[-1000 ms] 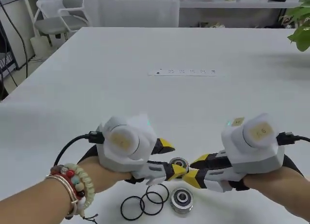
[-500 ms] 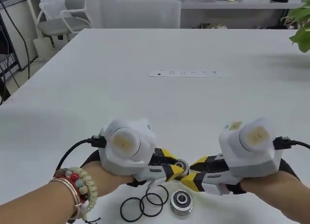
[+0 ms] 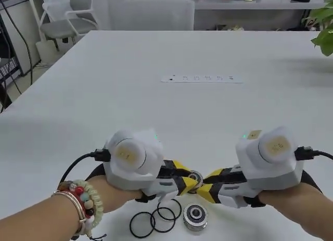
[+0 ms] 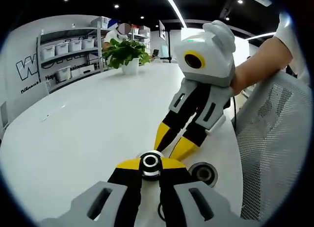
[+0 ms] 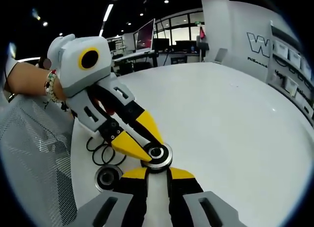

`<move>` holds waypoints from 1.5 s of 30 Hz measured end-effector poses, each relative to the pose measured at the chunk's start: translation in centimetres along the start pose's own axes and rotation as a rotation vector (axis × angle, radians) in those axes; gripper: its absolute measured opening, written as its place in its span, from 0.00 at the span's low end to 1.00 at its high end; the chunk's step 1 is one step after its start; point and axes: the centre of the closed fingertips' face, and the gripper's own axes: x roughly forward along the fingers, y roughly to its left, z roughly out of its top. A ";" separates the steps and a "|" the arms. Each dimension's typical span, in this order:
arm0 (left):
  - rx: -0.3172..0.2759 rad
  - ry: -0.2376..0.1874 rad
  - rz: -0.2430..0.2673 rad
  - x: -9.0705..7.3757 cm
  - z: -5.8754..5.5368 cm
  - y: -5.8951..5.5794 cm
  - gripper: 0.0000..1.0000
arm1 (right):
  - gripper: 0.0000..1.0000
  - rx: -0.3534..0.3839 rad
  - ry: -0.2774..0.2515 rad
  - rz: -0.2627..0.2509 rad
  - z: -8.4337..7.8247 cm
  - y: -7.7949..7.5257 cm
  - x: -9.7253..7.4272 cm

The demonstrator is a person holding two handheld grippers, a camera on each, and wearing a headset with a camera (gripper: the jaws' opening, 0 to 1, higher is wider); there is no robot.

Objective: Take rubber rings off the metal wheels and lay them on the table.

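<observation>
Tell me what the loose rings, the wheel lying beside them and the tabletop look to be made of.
Rings: thin black matte loops, probably rubber. Wheel: silvery with bright glints, likely bare metal, darker at the centre. Tabletop: smooth, white, slightly glossy; laminate or painted board, cannot tell which.

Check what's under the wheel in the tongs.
Three rubber rings and a second metal wheel lie on the table nearby; directly underneath is hidden by left tongs and right tongs.
</observation>
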 end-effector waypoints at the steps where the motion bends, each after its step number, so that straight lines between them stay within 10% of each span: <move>1: -0.001 0.000 0.001 0.0 0.0 0.0 0.08 | 0.12 -0.002 0.001 0.001 0.0 0.0 0.0; 18: -0.005 -0.008 0.002 0.0 0.0 0.1 0.08 | 0.05 -0.019 0.014 -0.004 -0.3 -0.1 -0.2; 25: -0.005 -0.011 0.002 0.0 0.0 0.1 0.08 | 0.25 0.054 -0.019 0.024 -0.2 0.2 -0.2; 45: -0.012 -0.013 0.002 0.0 0.0 0.2 0.08 | 0.00 -0.005 0.016 -0.004 -0.2 -0.5 -0.2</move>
